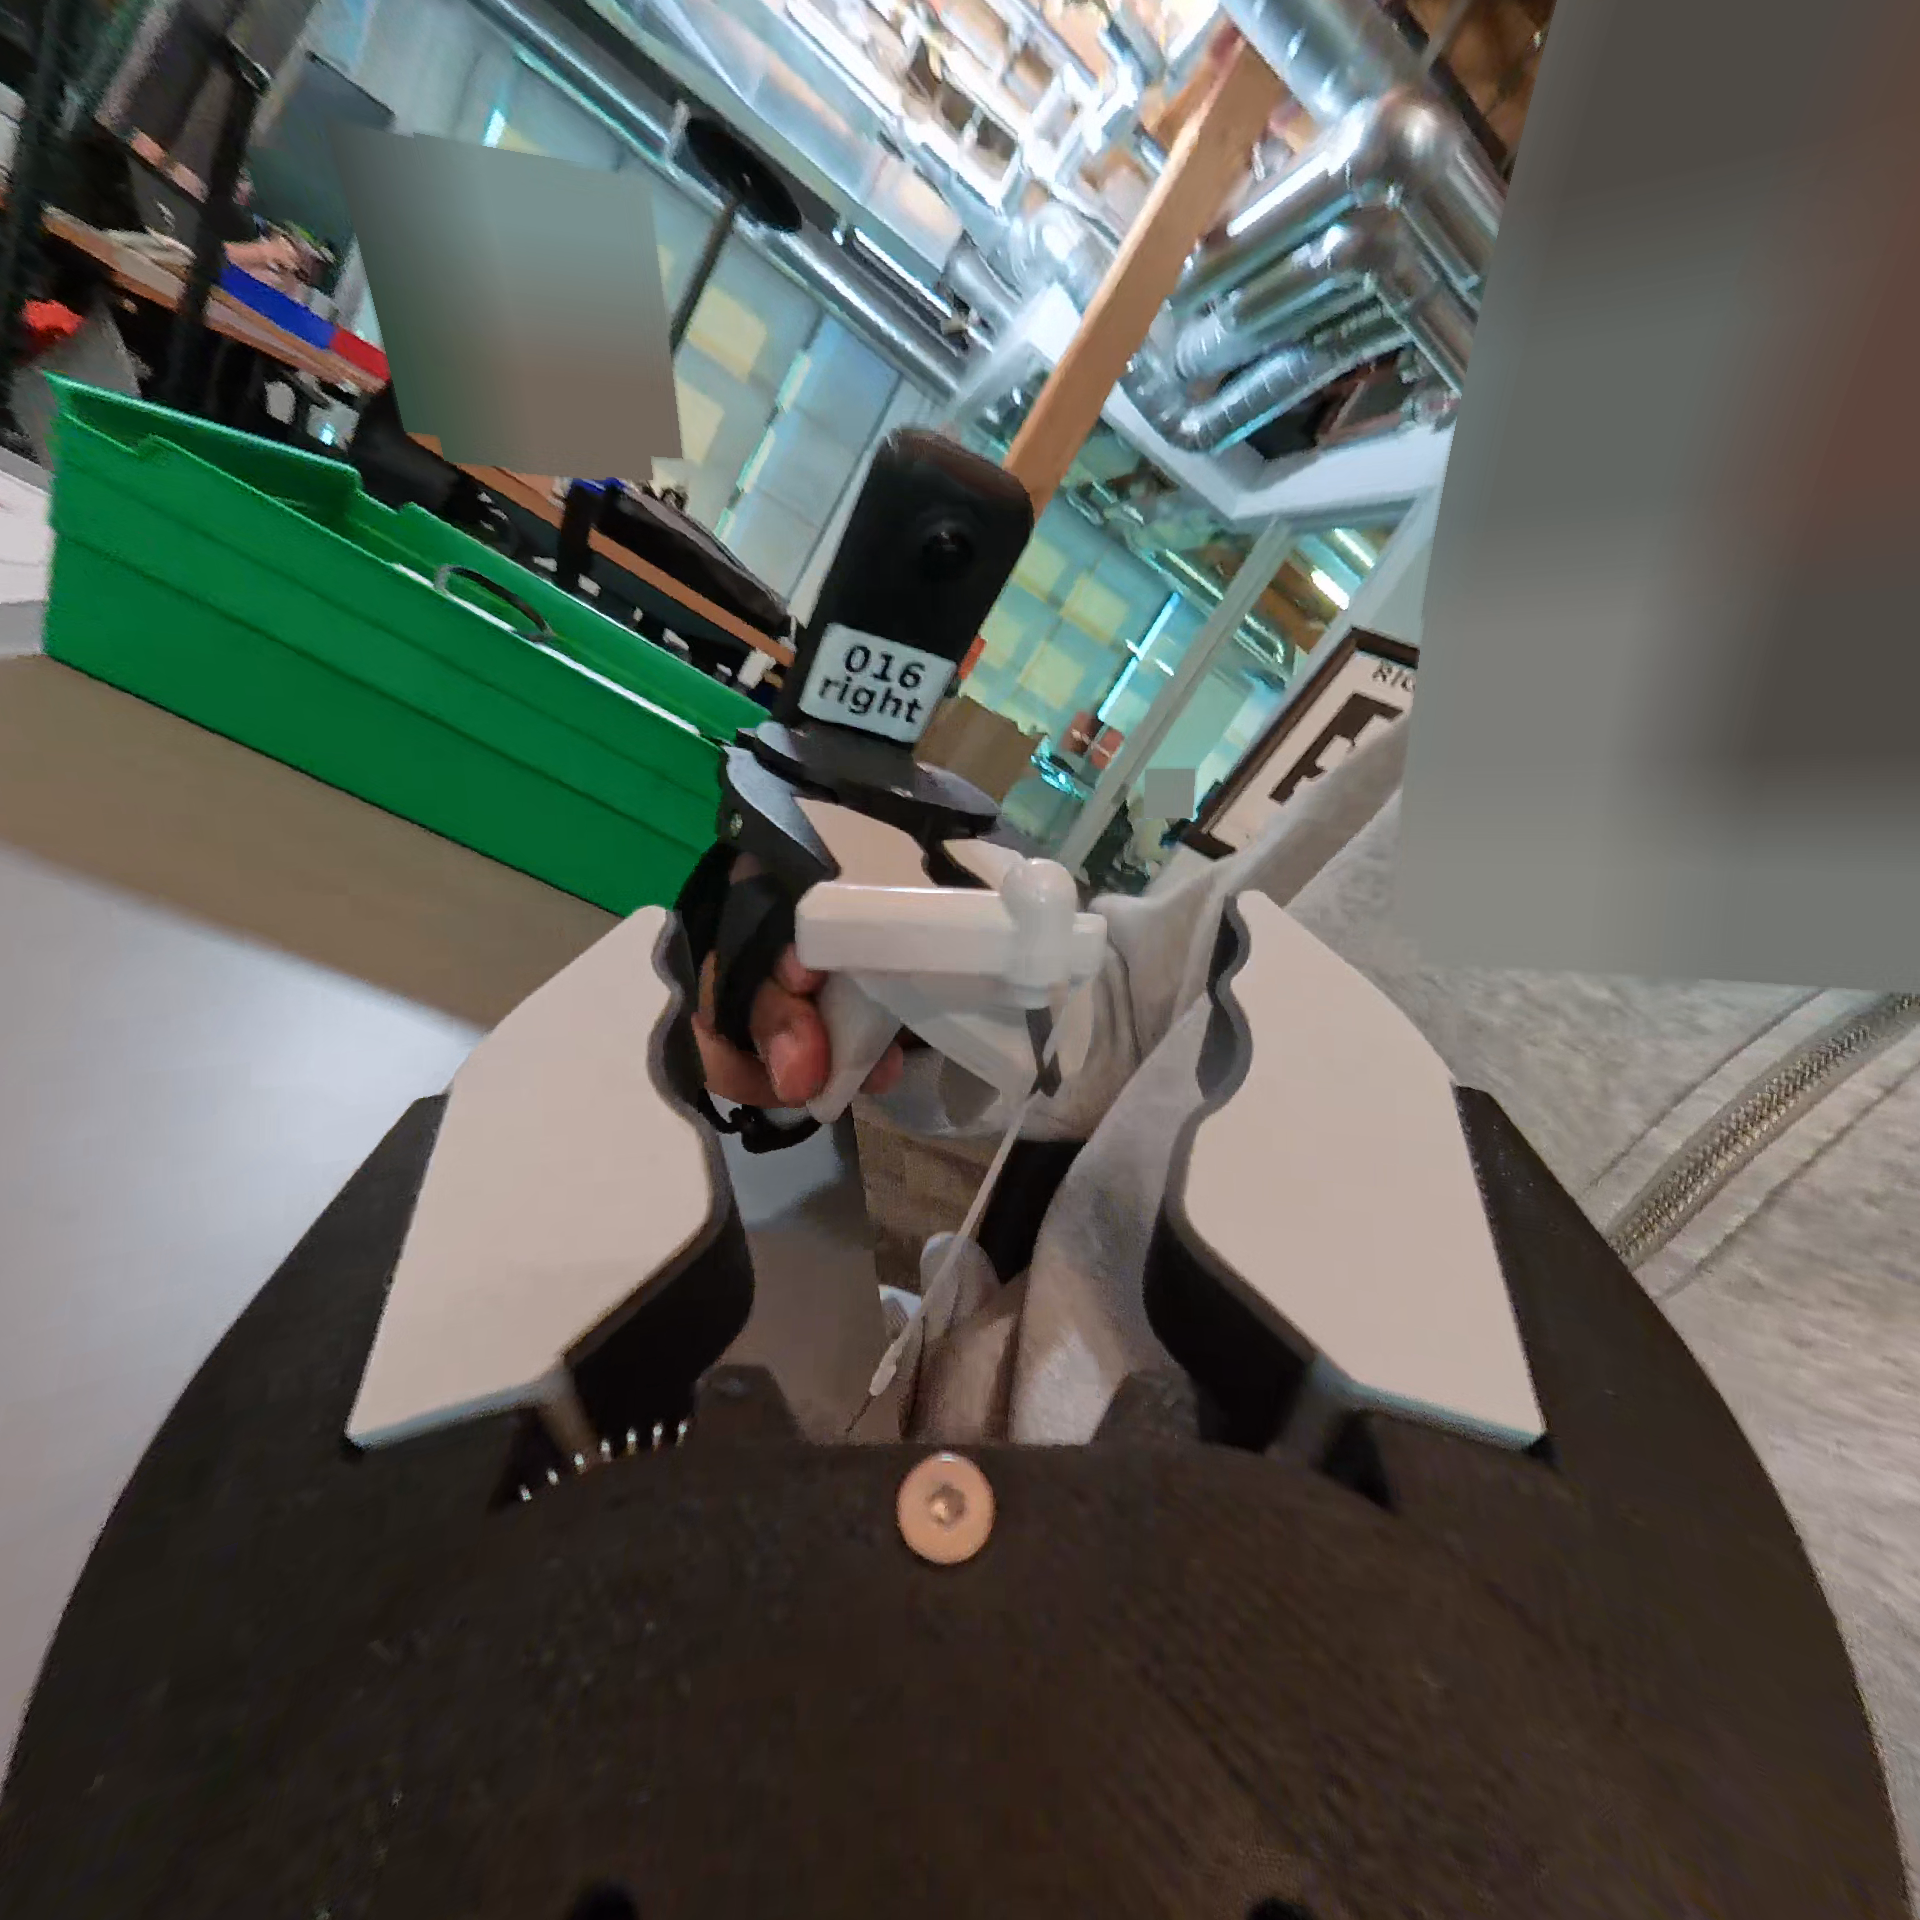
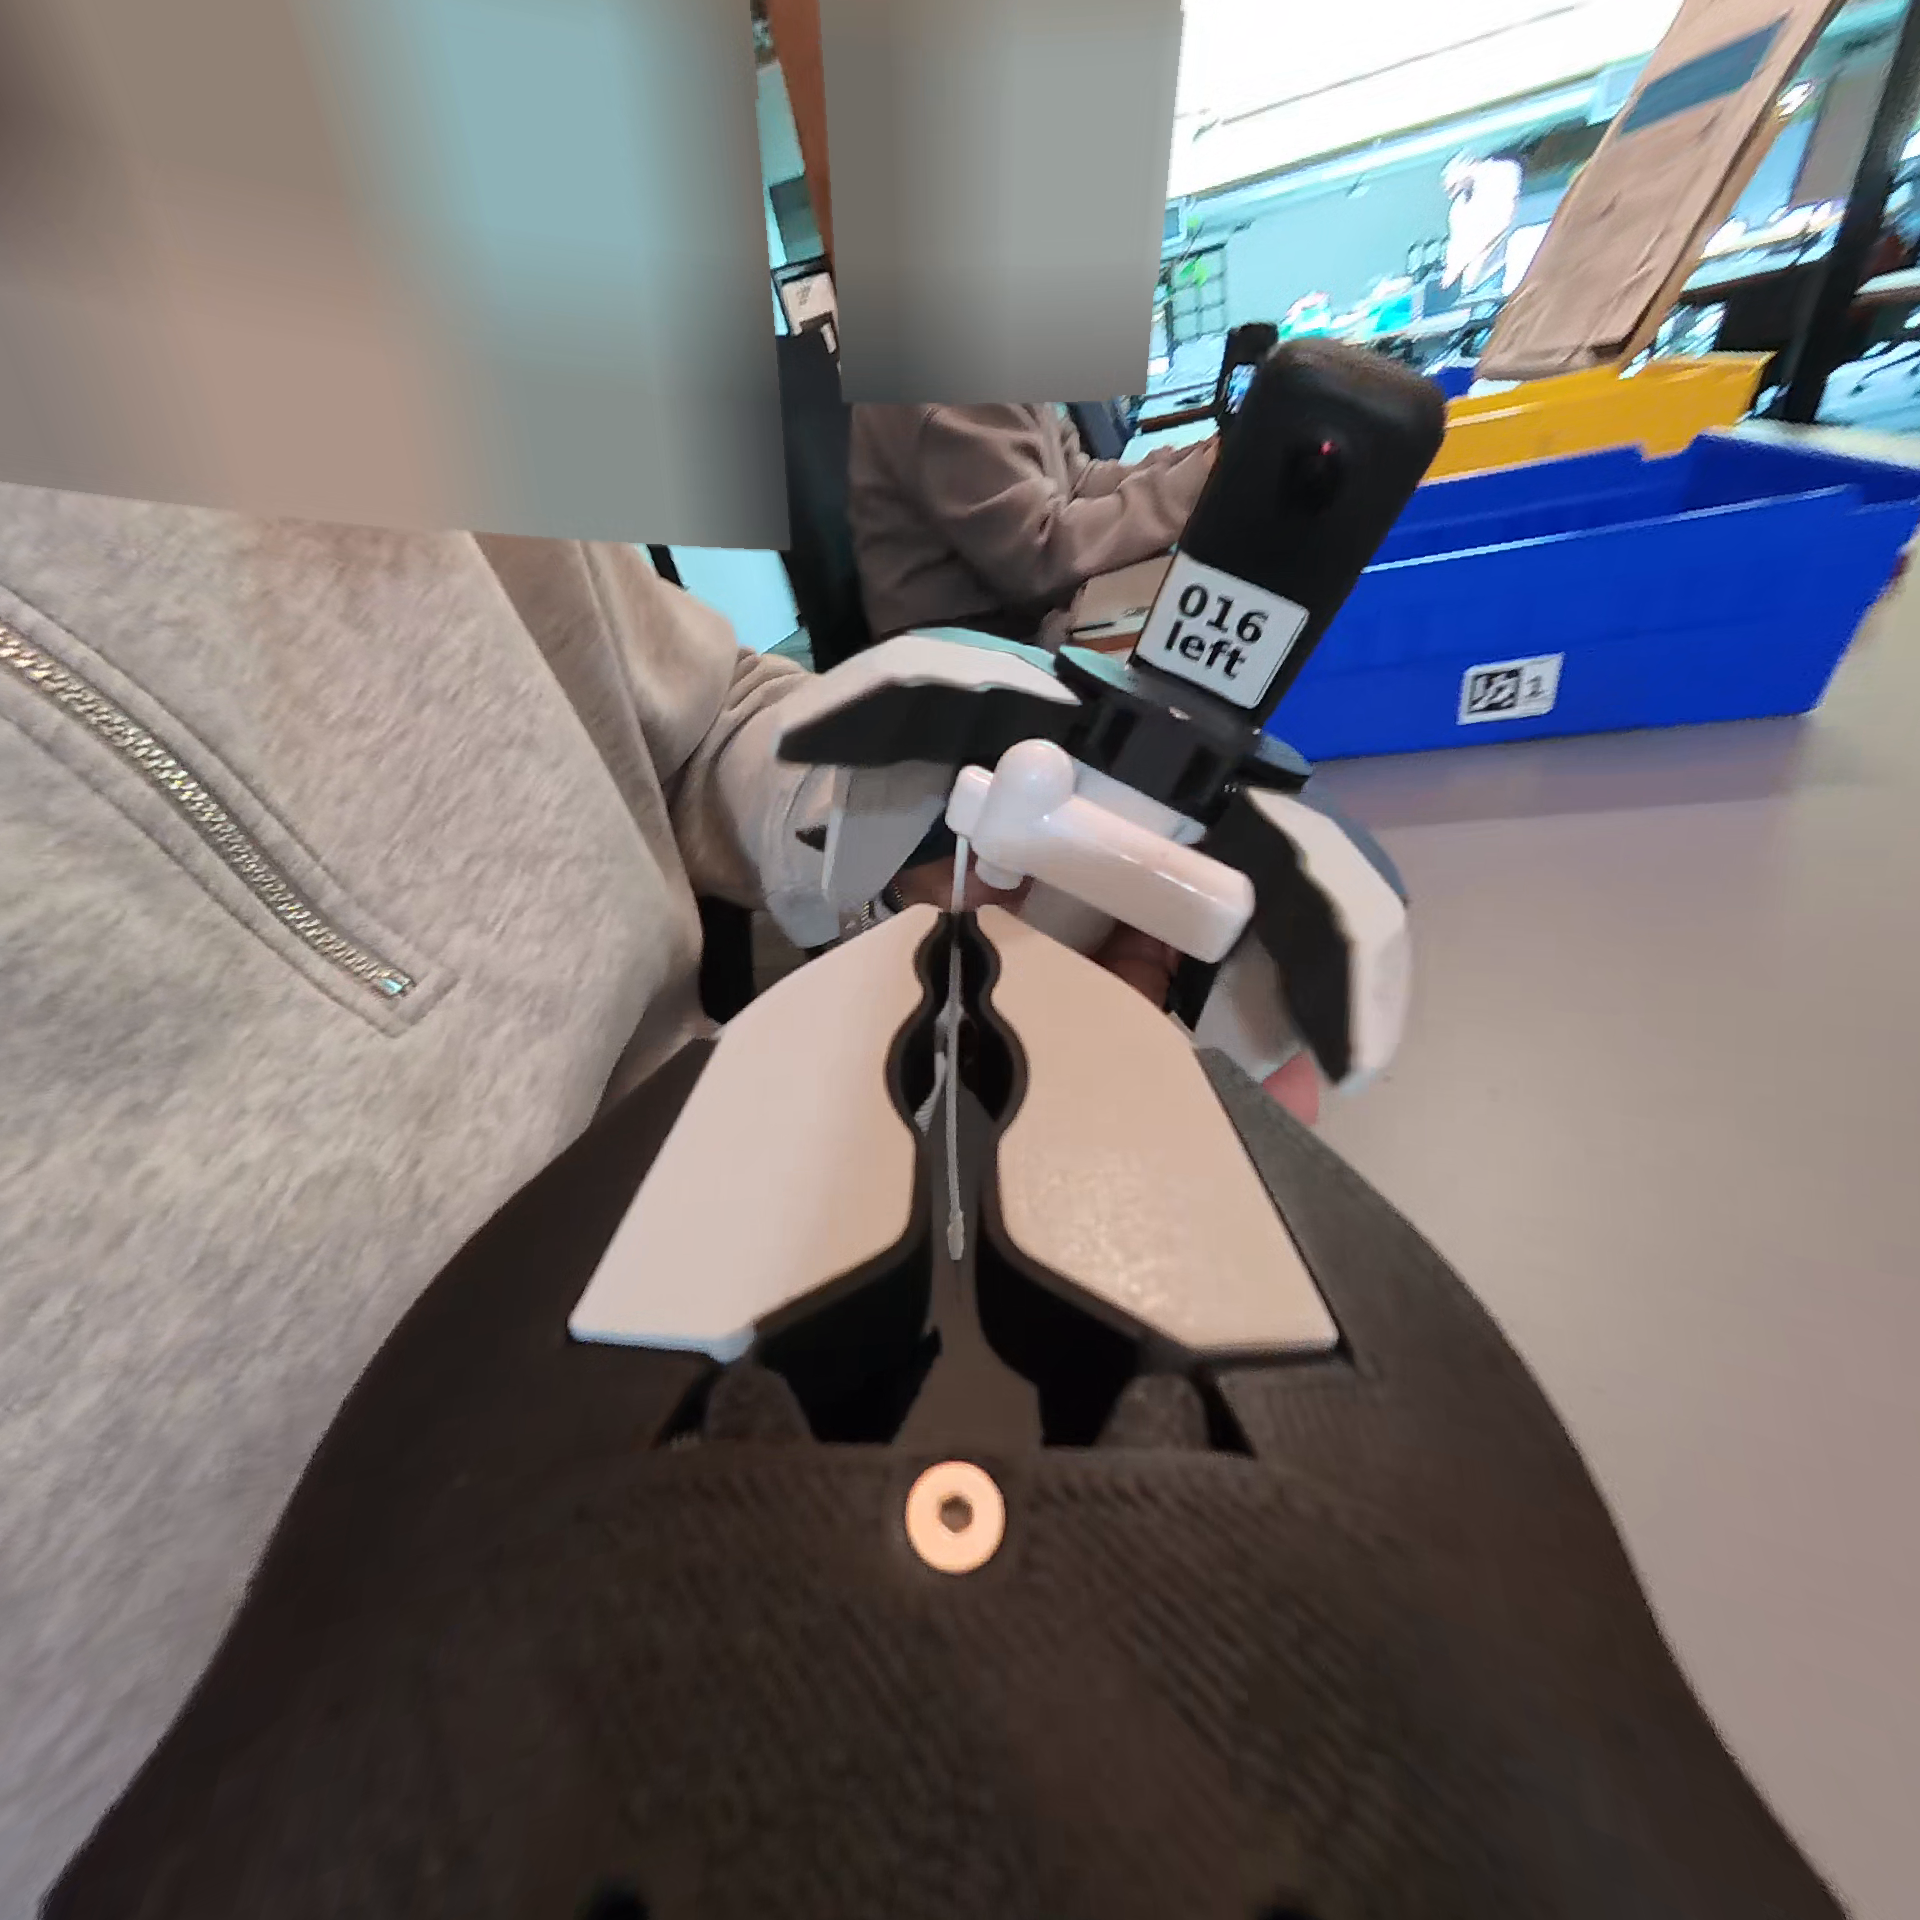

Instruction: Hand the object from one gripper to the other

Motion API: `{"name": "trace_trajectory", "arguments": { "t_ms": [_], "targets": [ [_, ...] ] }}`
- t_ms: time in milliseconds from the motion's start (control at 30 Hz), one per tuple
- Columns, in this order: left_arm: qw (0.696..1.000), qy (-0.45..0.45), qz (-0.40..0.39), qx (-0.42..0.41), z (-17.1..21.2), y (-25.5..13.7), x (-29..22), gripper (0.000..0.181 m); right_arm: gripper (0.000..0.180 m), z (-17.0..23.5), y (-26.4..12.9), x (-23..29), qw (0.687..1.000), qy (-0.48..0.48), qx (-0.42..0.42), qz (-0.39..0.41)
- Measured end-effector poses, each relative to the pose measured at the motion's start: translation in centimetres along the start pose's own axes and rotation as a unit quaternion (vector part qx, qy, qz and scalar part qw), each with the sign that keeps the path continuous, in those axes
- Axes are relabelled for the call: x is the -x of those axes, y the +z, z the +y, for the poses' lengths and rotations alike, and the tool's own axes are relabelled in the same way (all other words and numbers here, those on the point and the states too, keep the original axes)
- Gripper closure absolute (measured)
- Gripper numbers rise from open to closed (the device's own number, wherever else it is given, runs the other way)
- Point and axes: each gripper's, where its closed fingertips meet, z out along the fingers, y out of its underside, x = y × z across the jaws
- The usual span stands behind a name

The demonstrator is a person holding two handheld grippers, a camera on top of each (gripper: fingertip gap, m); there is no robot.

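Item: white plastic tag [image 2: 1101, 868] w/ thin white cord [image 2: 951, 1091], held mid-air betw. both grippers, above grey table [image 2: 1621, 1039].
R gripper [image 2: 954, 925]: fingers pressed together, pinching cord only; tag body hangs free past tips.
L gripper [image 1: 951, 935]: fingers spread wide, tag [image 1: 945, 930] sits in the gap near tips, no contact seen.
Risk: cord is thin, may slip thru R pinch; tag may swing or twist so L closes on air or on an edge.
Room: open air around; person's grey sweater [image 1: 1558, 1195] close behind, green bin [image 1: 364, 665] well apart.
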Motion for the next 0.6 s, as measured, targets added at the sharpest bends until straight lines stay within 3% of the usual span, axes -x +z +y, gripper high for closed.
{"name": "trace_trajectory", "arguments": {
  "t_ms": [233, 467, 600],
  "targets": [
    [0.999, 0.032, -0.002, 0.016, 0.2, -0.2, -0.3, 0.124, 0.178, 0.0, 0.0, 0.2, 0.999, 0.028, -0.002, -0.017],
    [0.999, 0.046, -0.017, 0.011, -0.2, -0.3, -0.1, 0.124, 0.177, -0.1, -0.2, -0.3, 0.999, 0.033, -0.013, -0.008],
    [0.998, 0.063, -0.031, -0.009, -1.0, -0.7, 0.0, 0.124, 0.151, -0.2, -0.6, -1.8, 0.998, 0.052, -0.030, 0.023]
  ]
}}
